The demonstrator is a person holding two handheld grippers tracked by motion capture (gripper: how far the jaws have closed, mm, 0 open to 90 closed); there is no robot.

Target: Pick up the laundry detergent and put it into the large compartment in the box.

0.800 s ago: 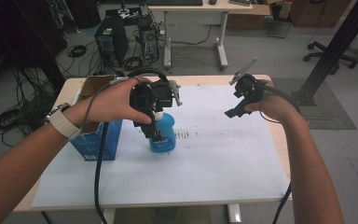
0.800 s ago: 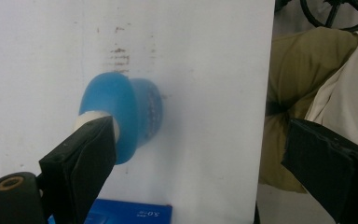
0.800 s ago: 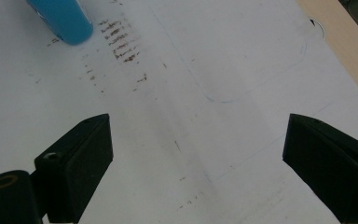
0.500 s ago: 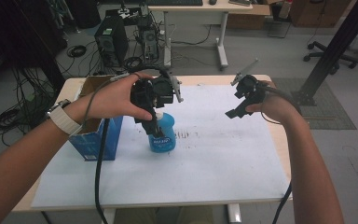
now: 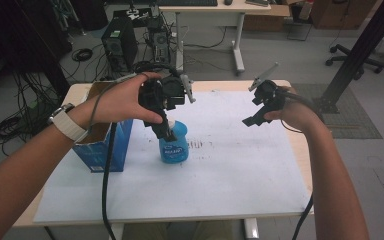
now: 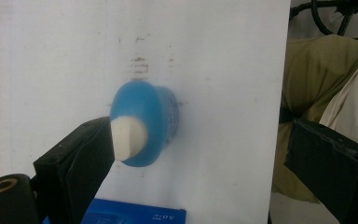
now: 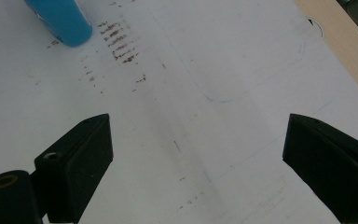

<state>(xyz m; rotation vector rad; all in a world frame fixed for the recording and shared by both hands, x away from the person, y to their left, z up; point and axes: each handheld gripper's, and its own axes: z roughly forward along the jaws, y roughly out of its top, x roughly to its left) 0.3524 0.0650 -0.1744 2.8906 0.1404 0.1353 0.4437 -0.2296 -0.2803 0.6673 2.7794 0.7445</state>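
The blue bottle (image 5: pixel 174 145) stands upright on the white paper sheet (image 5: pixel 230 170) covering the counter (image 5: pixel 300 150), left of centre and nearer the counter's far edge than its near edge. It carries a white cap (image 6: pixel 128 137). A blue cardboard box (image 5: pixel 102 150), top open, stands just beside the bottle toward the counter's left edge.

The left tool (image 5: pixel 167 131) points down directly over the bottle top. In the left gripper view its jaws stand wide apart: one jaw lies against or just beside the cap, and the other is well clear of the bottle. Contact cannot be confirmed.

The right tool (image 5: pixel 250 120) is held above the paper toward the counter's right edge, well apart from the bottle. Its jaws are spread wide with nothing between them. Brown smudges (image 7: pixel 121 44) mark the paper near the bottle base.
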